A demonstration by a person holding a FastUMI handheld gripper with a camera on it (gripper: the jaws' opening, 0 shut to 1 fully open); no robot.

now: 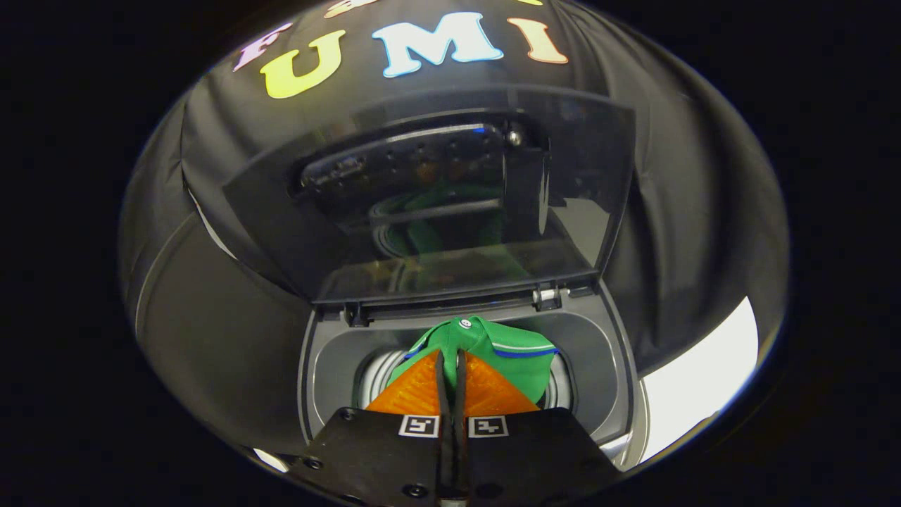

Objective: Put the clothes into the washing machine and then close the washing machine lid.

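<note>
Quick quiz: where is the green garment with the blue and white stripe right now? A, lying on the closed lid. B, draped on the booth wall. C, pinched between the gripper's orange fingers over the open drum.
C: the orange-fingered gripper is shut on the green garment, above the grey washing machine's drum opening, dark glass lid raised.

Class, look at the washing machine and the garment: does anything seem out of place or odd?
Nothing stands out. The lid is raised, and the hand-held gripper is shut on the green garment over the drum opening.

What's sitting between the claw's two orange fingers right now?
In the gripper view, a fold of the green garment is pinched between the claw fingers, hanging over the washing machine drum opening.
</note>
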